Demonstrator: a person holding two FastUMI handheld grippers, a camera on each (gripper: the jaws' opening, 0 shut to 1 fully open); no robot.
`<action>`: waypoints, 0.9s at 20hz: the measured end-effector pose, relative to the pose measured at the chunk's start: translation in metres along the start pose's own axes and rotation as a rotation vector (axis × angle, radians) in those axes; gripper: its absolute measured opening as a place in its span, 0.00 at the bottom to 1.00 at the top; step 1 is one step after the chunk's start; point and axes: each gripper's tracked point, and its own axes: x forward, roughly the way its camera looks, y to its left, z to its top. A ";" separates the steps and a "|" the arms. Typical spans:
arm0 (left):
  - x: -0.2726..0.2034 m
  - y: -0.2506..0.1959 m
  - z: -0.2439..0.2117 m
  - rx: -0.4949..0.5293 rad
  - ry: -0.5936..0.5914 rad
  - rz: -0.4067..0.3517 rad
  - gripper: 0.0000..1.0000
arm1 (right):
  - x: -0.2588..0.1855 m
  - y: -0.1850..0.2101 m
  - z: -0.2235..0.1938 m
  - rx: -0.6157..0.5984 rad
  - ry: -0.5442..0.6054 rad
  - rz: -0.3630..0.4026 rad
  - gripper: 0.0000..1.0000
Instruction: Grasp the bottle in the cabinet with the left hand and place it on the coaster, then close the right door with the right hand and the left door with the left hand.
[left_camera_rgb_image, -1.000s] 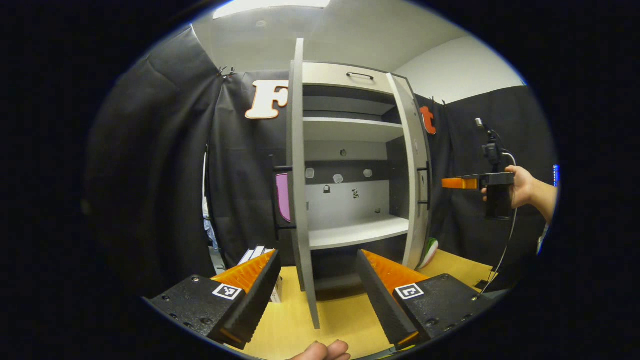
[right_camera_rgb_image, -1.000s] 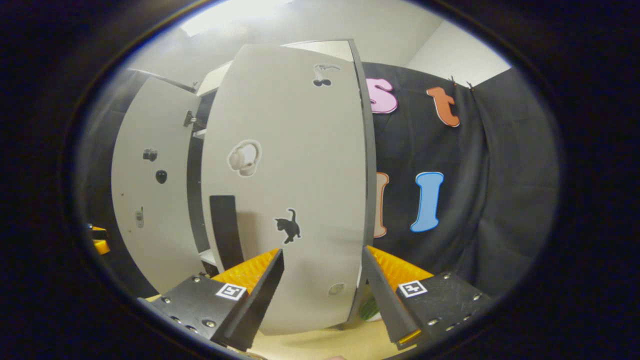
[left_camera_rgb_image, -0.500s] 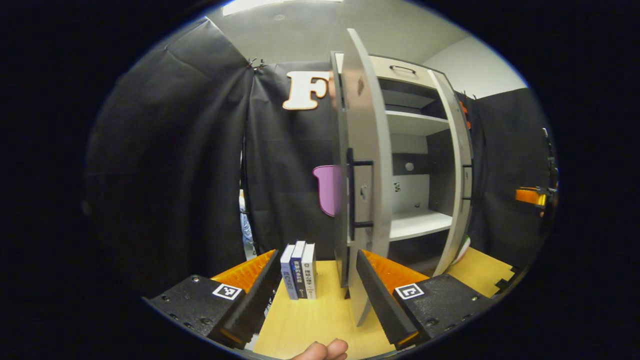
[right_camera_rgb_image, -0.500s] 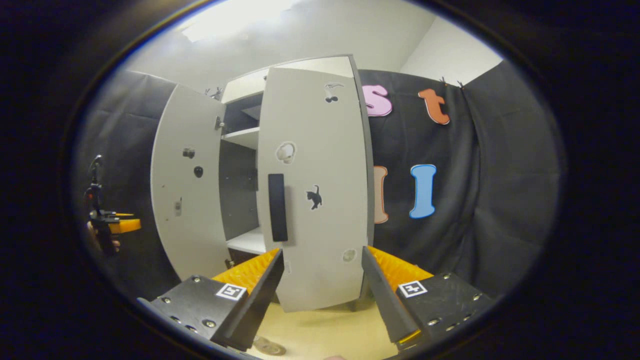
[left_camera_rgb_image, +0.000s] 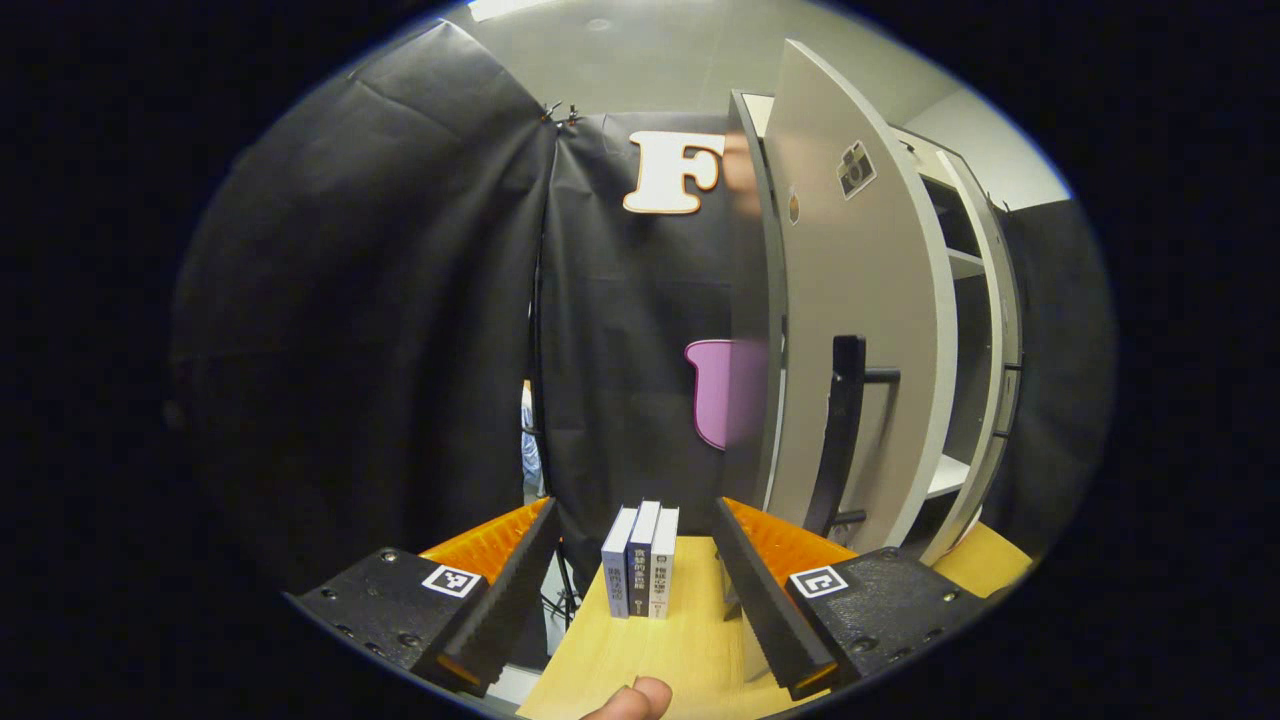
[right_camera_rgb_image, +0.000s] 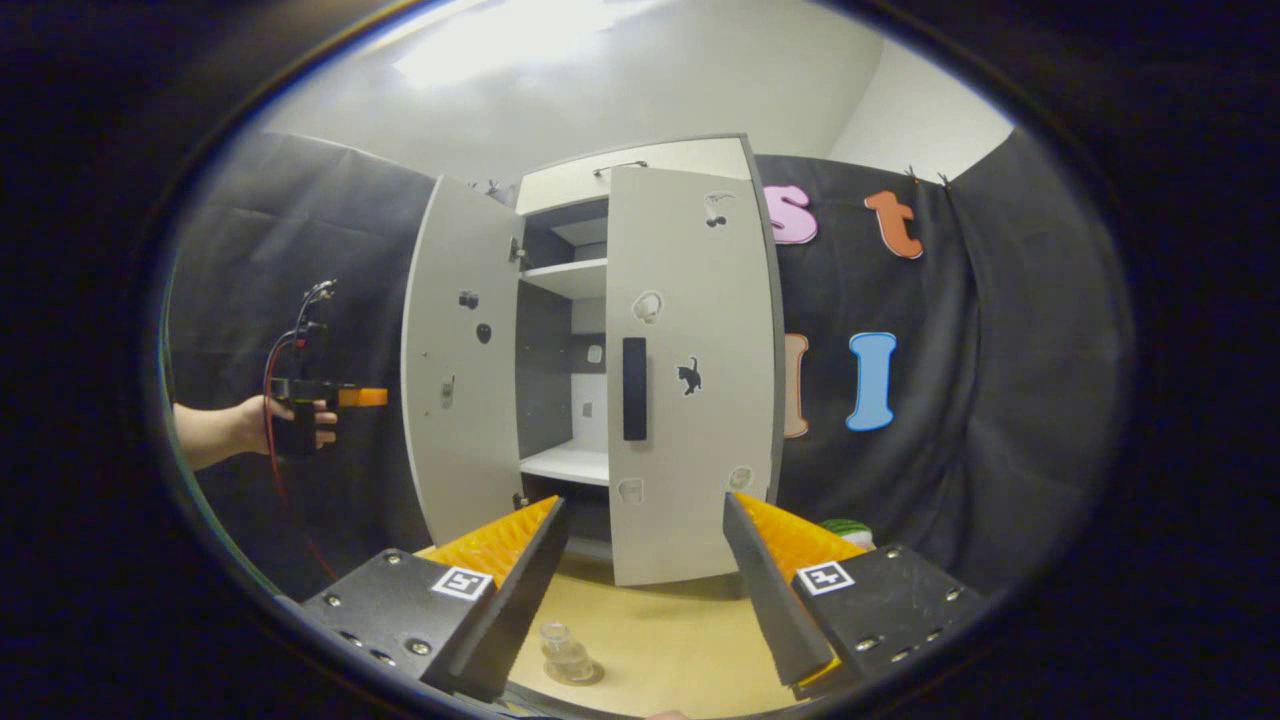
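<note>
Two claws, left and right, gape empty. Small clear glass bottle stands on the wooden bench; pale grey right door shut. Left door ajar: a glancing push could slip off.

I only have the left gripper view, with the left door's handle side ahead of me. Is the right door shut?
Observer: From the right gripper view, the right door looks shut or nearly so; the left door stands open.
Operator: Where's the bottle?
Observer: The small clear bottle stands on the wooden table in front of the doors, low between the right gripper's open fingers.
Operator: Is my gripper touching the door?
Observer: No. The left gripper is beside the left door's outer face, apart from it.
</note>
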 end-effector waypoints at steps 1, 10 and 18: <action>0.002 -0.007 0.008 0.002 -0.019 -0.011 0.96 | -0.006 -0.002 -0.002 0.000 0.002 0.002 0.92; 0.004 -0.077 0.016 -0.012 0.025 -0.088 0.89 | -0.066 -0.030 -0.006 0.033 -0.041 -0.080 0.95; 0.001 -0.101 0.019 0.004 0.022 -0.084 0.91 | -0.062 -0.036 0.000 0.013 -0.035 -0.119 0.95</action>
